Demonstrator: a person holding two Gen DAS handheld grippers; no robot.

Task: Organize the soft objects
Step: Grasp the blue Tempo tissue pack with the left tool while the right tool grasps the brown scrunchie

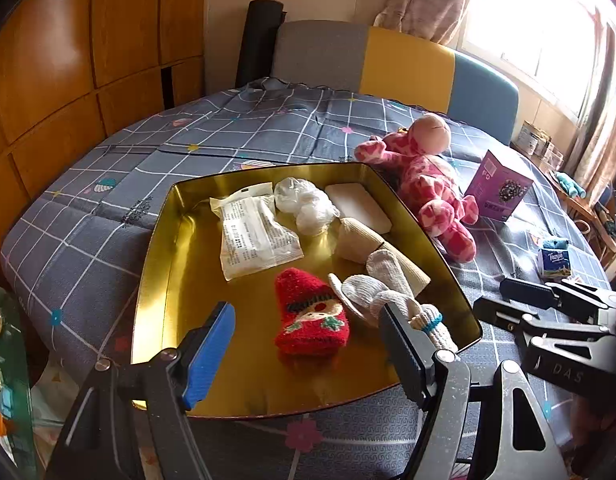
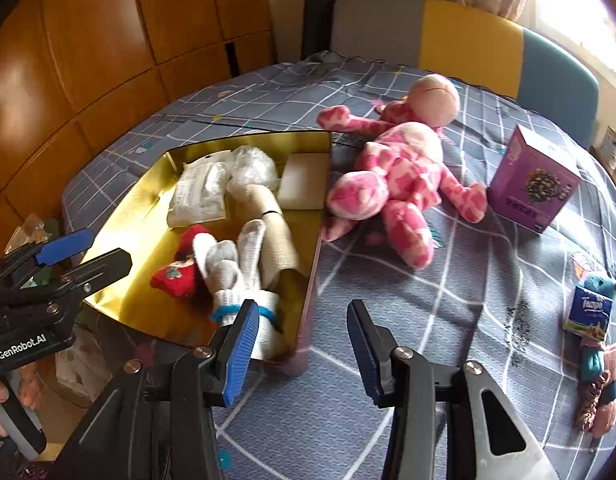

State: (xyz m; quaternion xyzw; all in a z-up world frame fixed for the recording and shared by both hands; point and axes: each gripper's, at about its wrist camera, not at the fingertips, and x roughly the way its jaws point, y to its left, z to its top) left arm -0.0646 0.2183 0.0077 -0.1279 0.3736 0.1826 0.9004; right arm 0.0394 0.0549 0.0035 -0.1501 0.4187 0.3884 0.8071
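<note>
Gold tray [image 1: 160,264] — shallow, metal, set on a bed covered by a grey checked quilt [image 1: 108,168]. Contents, far to near: a printed plastic packet [image 1: 254,232] at far left; a crumpled clear bag [image 1: 304,202] beside it; a white pad [image 1: 357,206] in the far right corner; a beige rolled bandage [image 1: 371,244] along the right wall; a white knitted glove [image 1: 377,284] with a blue band at its cuff, lying on the bandage and reaching the near right corner; a red Santa sock [image 1: 309,314] at near centre, touching the glove. Outside the tray, on the quilt: a pink spotted plush toy [image 2: 395,176] just beside the tray's right wall, lying flat, head toward the far side; a purple carton [image 2: 531,184] upright to the right of the toy; a tissue pack [image 2: 589,314] nearer and further right, with a teal and pink knitted item [image 2: 597,380] partly under it. Left claw [image 1: 308,356] — jaws fairly wide, blue pads bare, holding nothing, hovering over the tray's near edge with the sock seen between the fingers. Right claw [image 2: 300,354] — jaws partly open, narrower than the left, empty, over the quilt just right of the tray's near right corner. Beyond the bed: a headboard in grey, yellow and blue [image 1: 403,60], and wooden panelling [image 1: 68,60] at left.
</note>
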